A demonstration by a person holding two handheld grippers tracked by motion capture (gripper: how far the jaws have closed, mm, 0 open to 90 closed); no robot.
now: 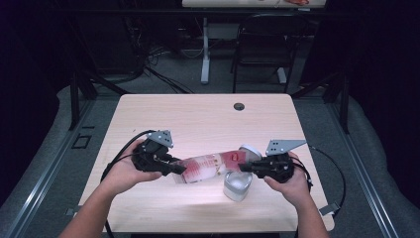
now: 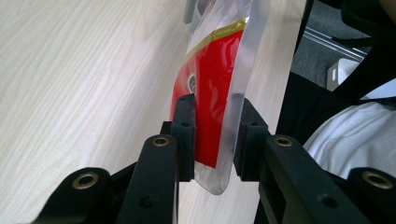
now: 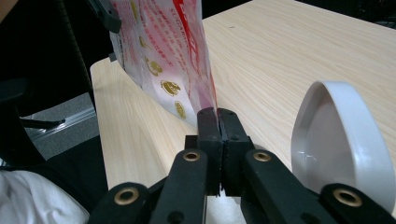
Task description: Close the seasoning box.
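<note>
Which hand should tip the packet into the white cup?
Probably the left. The left gripper holds the packet at its far end, so it could lift it; the right gripper pinches the end beside the white cup.

A clear plastic pouch (image 1: pixel 210 167) with red and gold print lies stretched sideways just below the centre of the high view, raised off the table, one end at each side. In the left gripper view its red panel (image 2: pixel 212 88) stands on edge in the upper middle, its clear sealed corner lowest.
</note>
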